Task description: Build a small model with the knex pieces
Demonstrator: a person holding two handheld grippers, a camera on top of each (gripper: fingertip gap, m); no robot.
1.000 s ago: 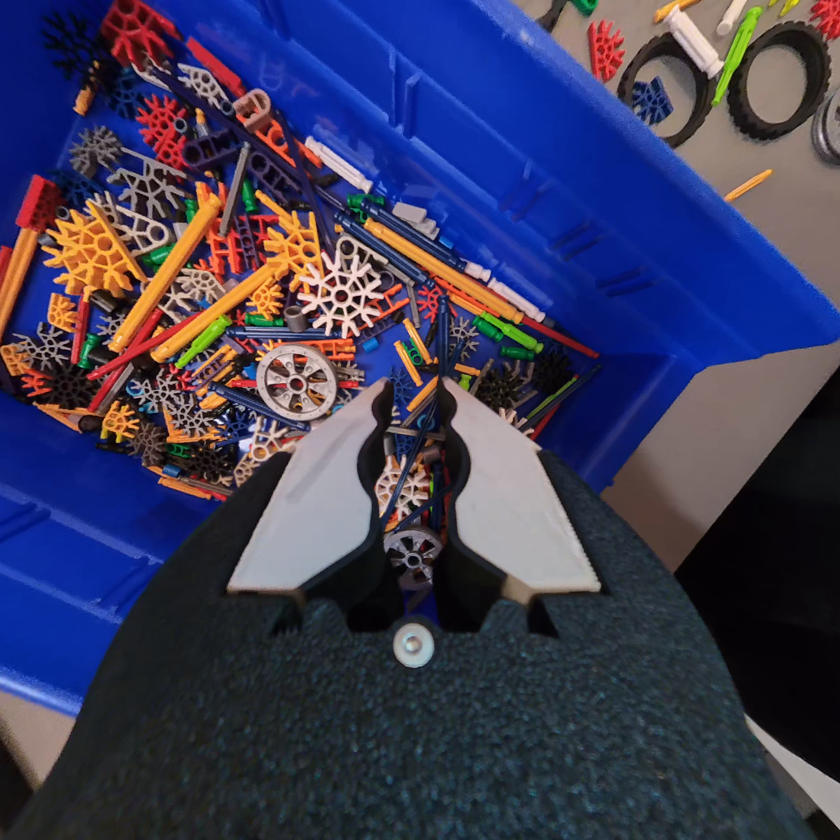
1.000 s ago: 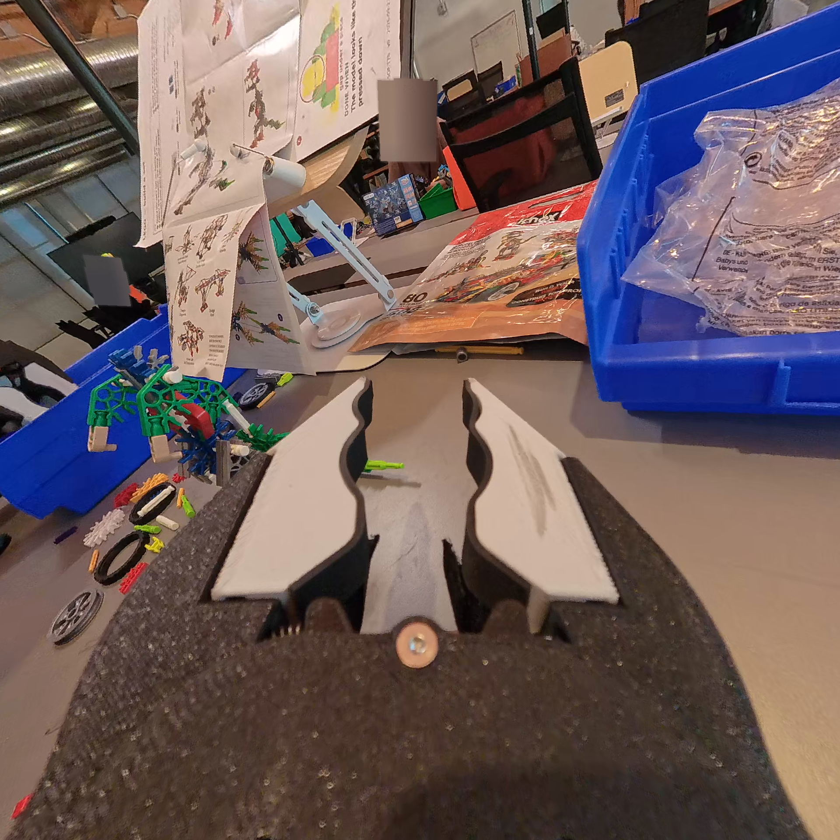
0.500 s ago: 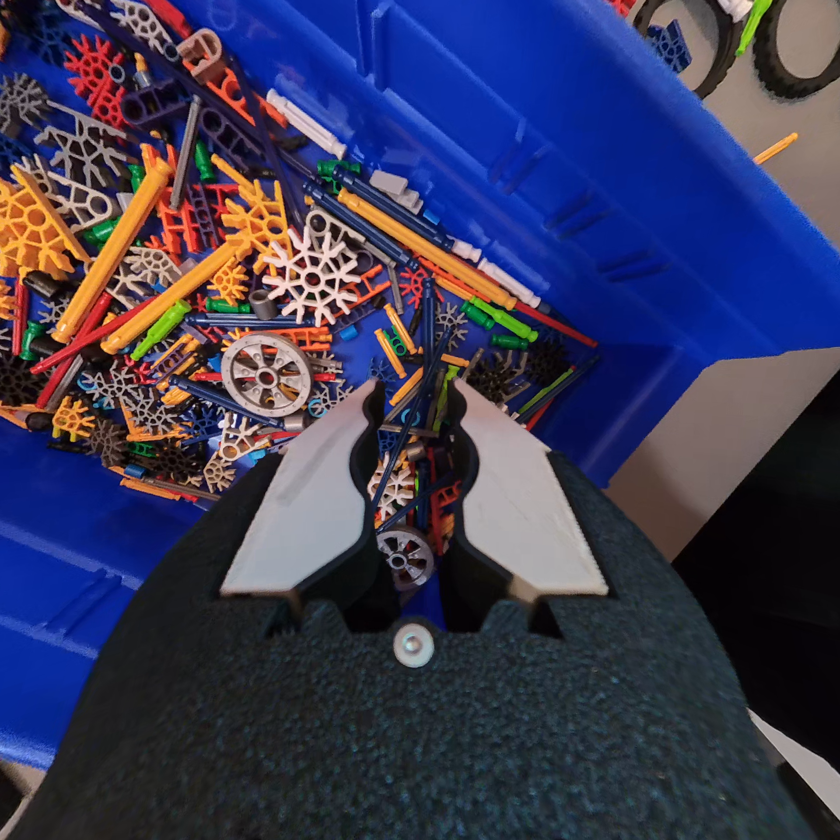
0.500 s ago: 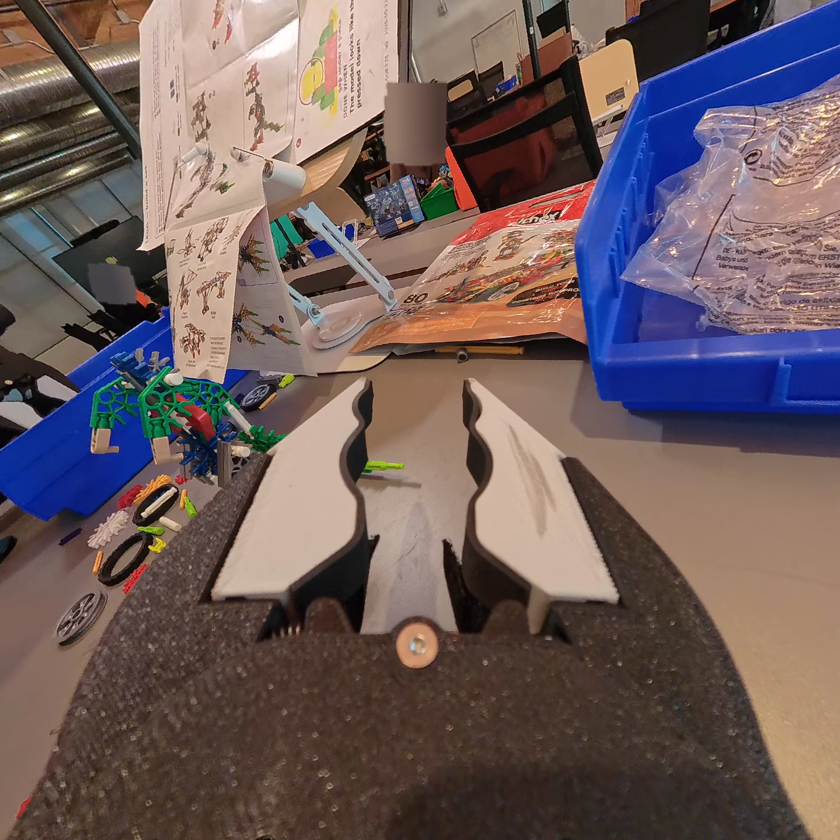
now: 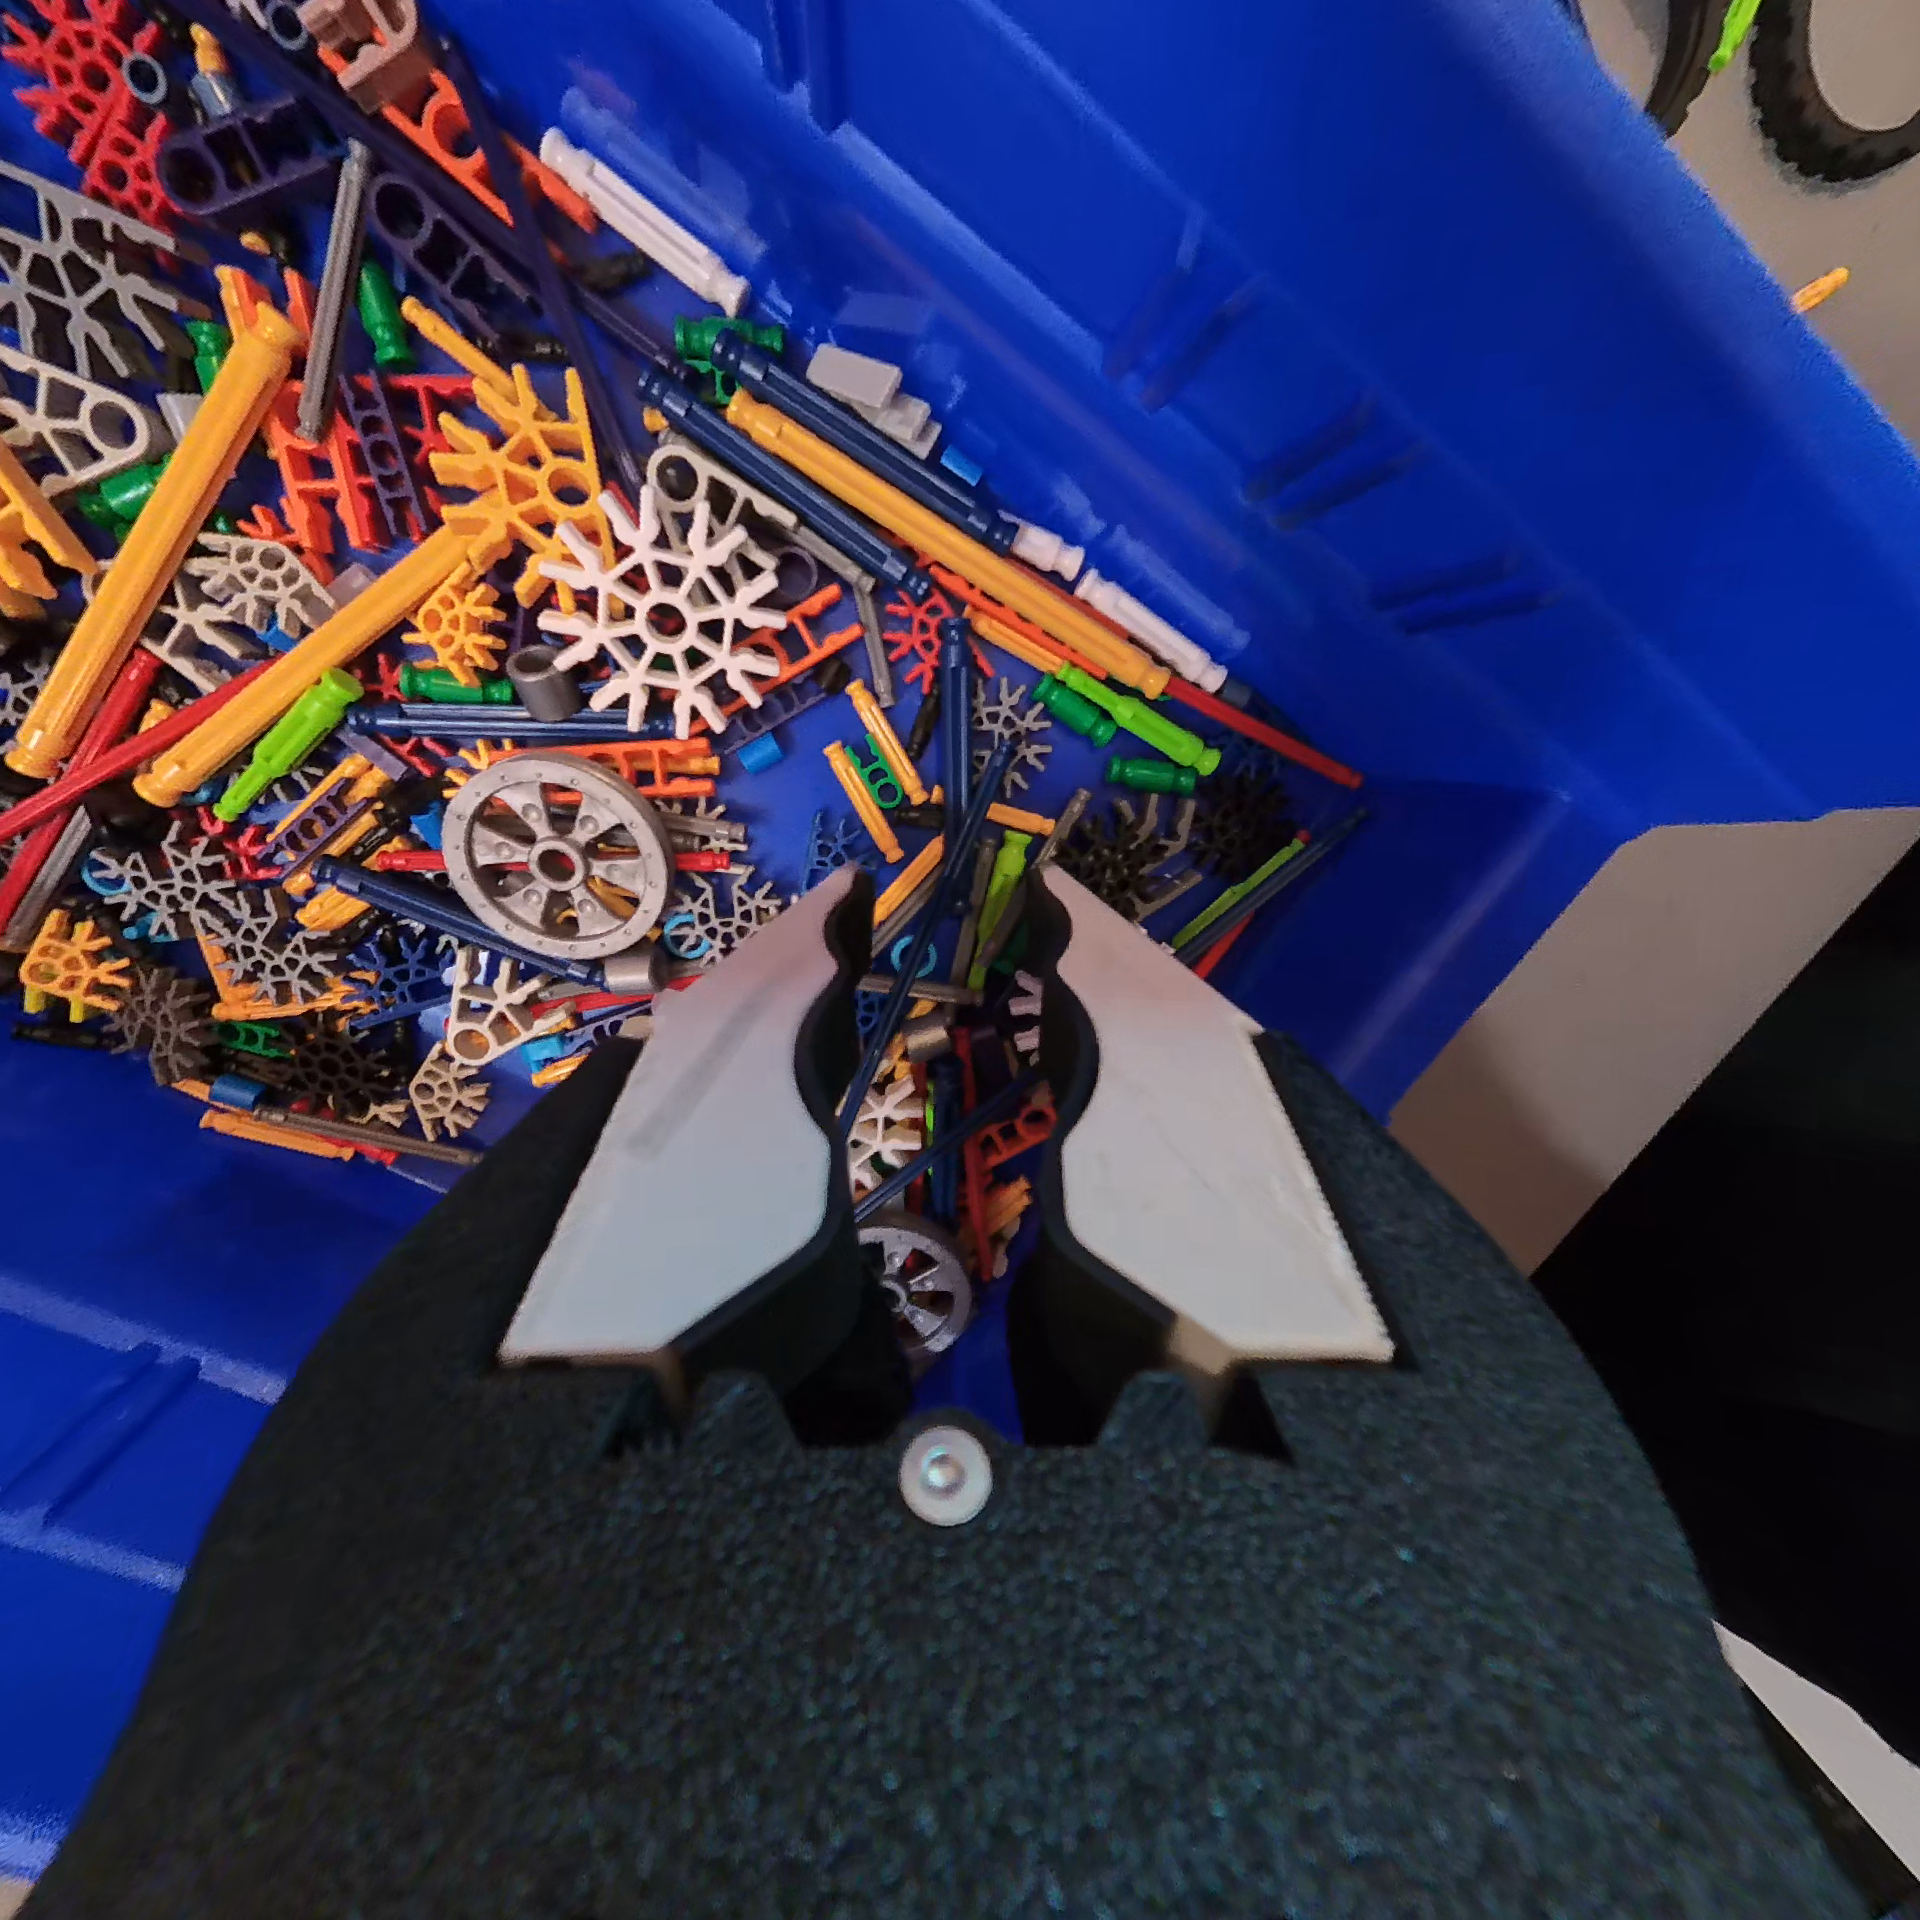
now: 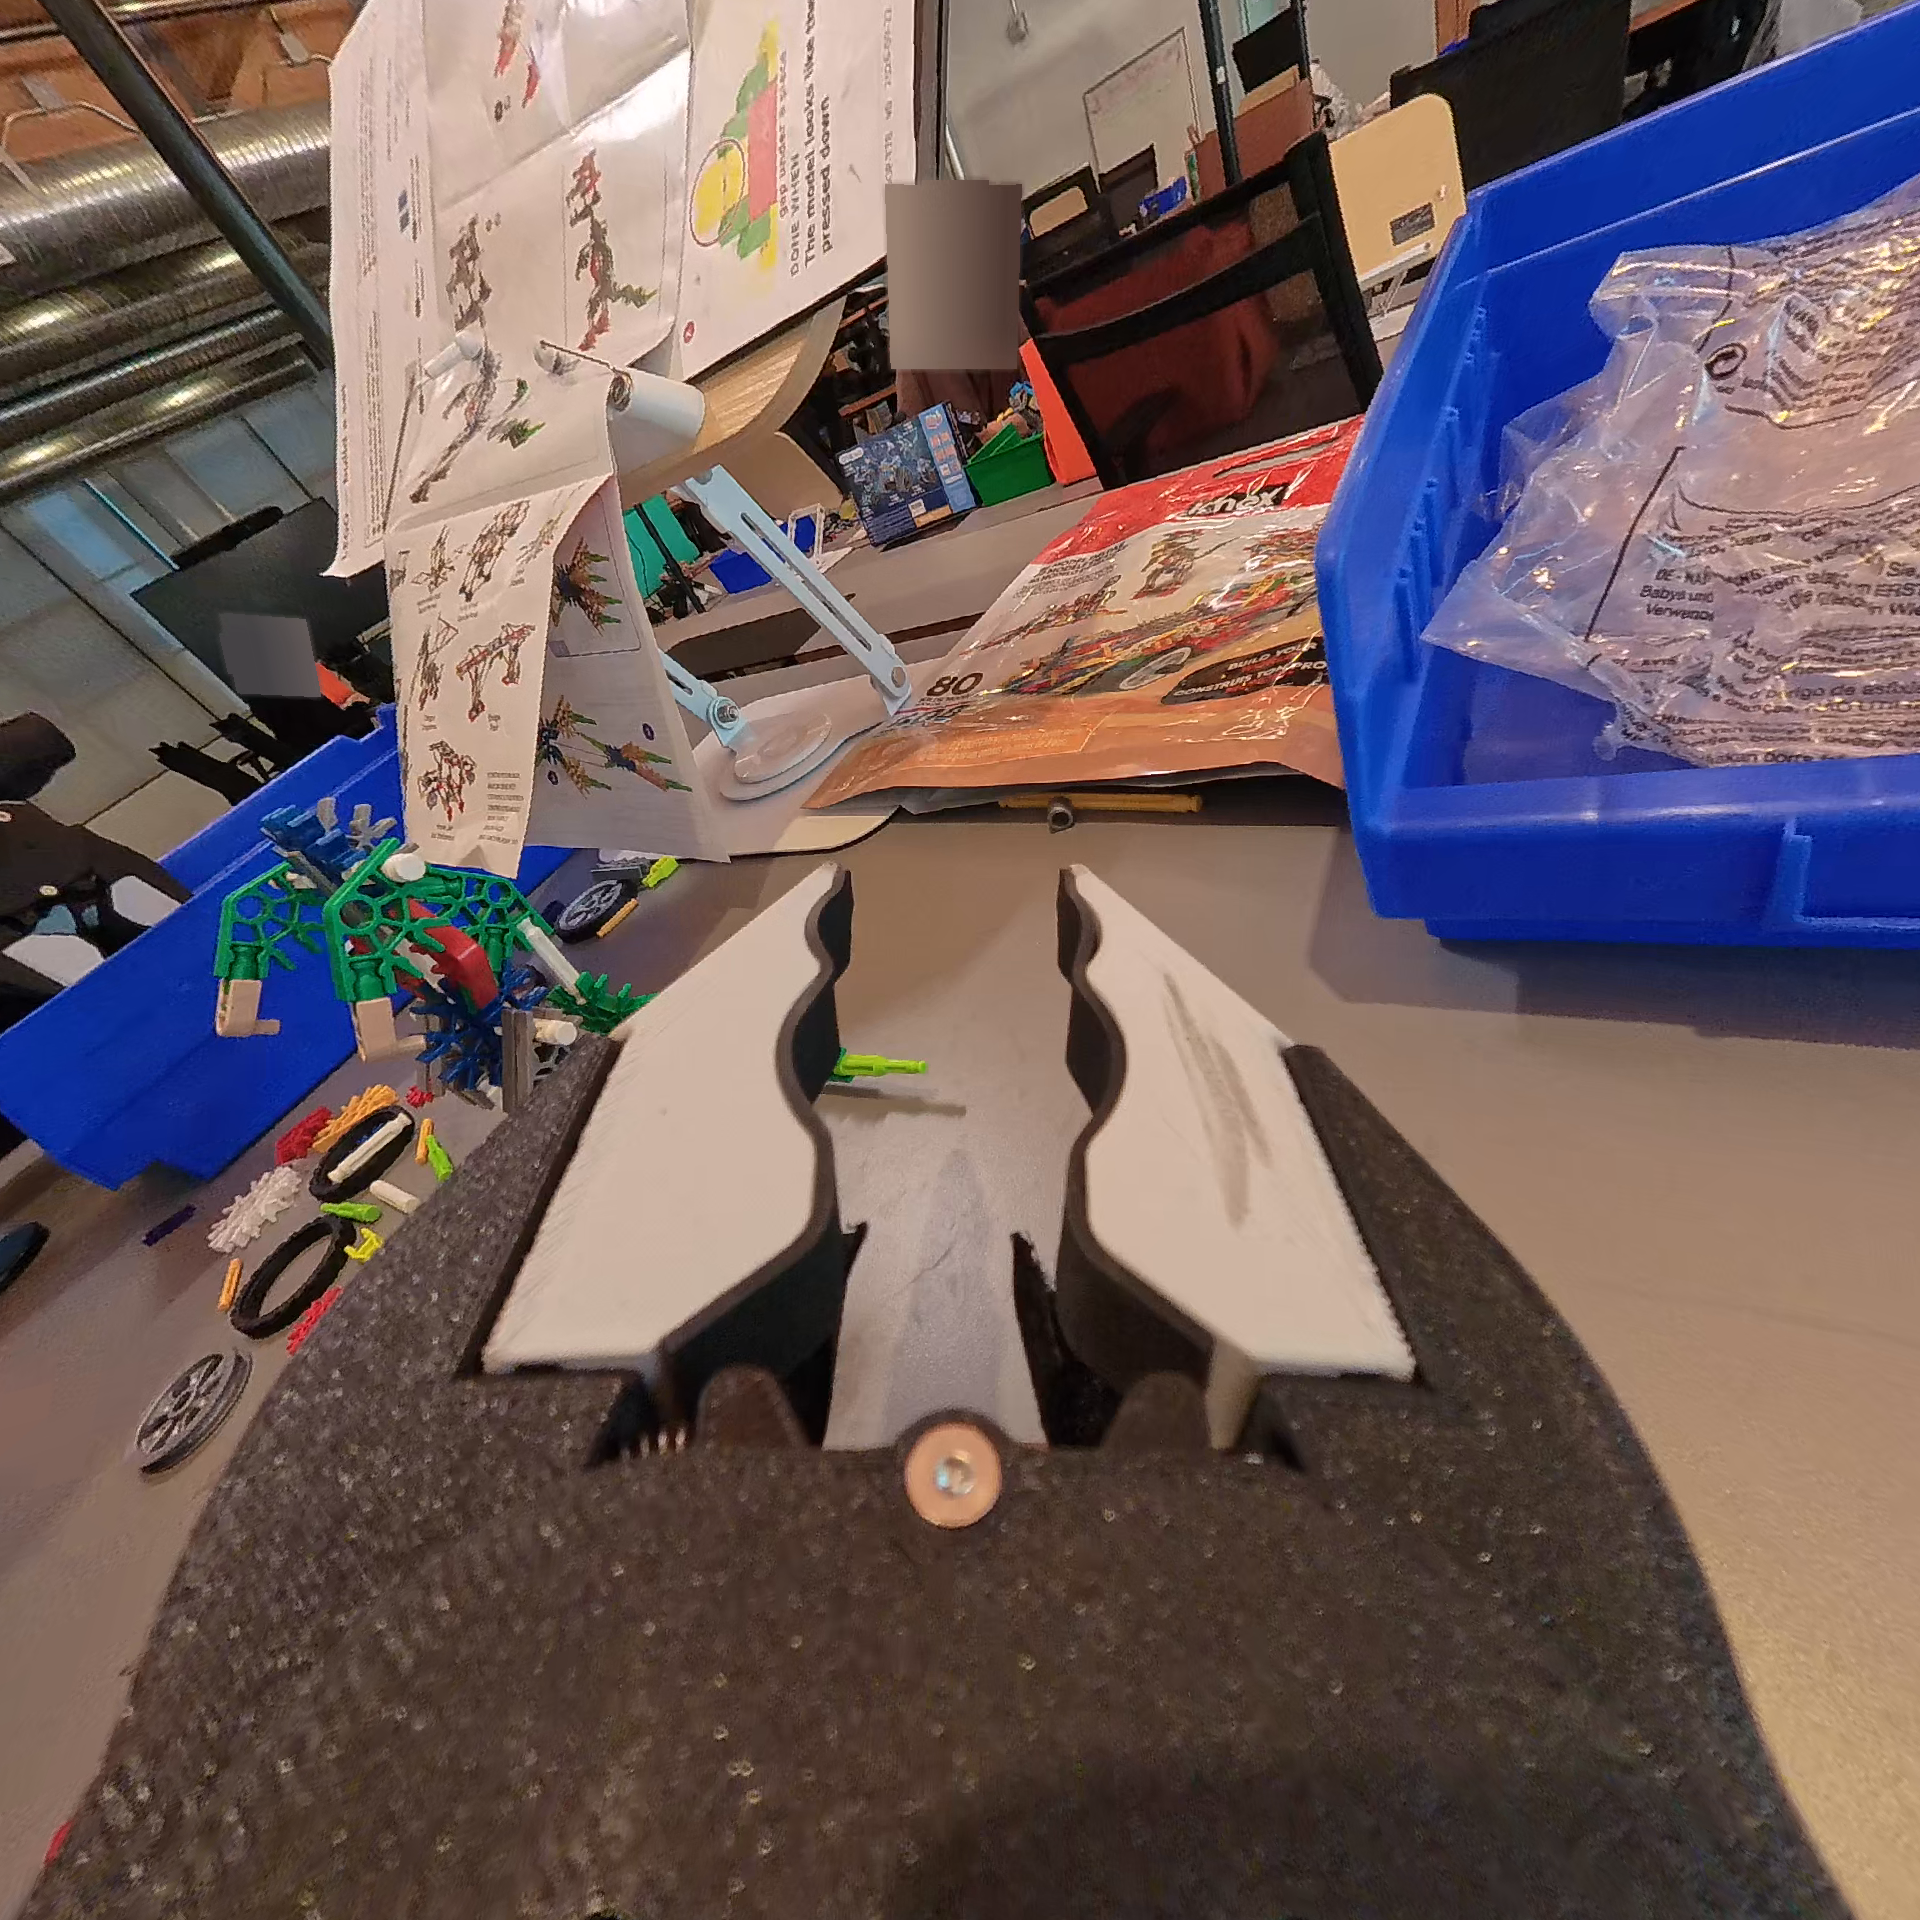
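Observation:
My left gripper [image 5: 948,894] is open and reaches down into a blue bin [image 5: 1299,343] full of loose construction-toy rods, snowflake connectors and wheels. Thin dark blue rods [image 5: 958,769] lie between its fingers; it holds nothing. A grey spoked wheel [image 5: 556,854] lies left of its tip, a white snowflake connector [image 5: 665,621] farther back. My right gripper [image 6: 948,899] is open and empty, low over the grey table [image 6: 1558,1195]. A small lime green rod [image 6: 878,1066] lies on the table between its fingers. A green, blue and red toy model [image 6: 405,966] stands to its left.
A blue bin [image 6: 1558,831] with clear plastic bags [image 6: 1714,540] stands at the right. A toy box [image 6: 1122,644] and an instruction sheet on a stand [image 6: 540,520] lie behind. Black tyres [image 6: 291,1273] and small parts lie on the table at the left, near another blue bin [image 6: 125,1049]. There is about 50 cm between the tips of the two grippers. My left gripper's tips are some 5 cm from the white snowflake connector [image 5: 665,621].
My left gripper has moved deeper and toward the right corner of the bin, and its fingers have spread a little. The right gripper has stayed still.

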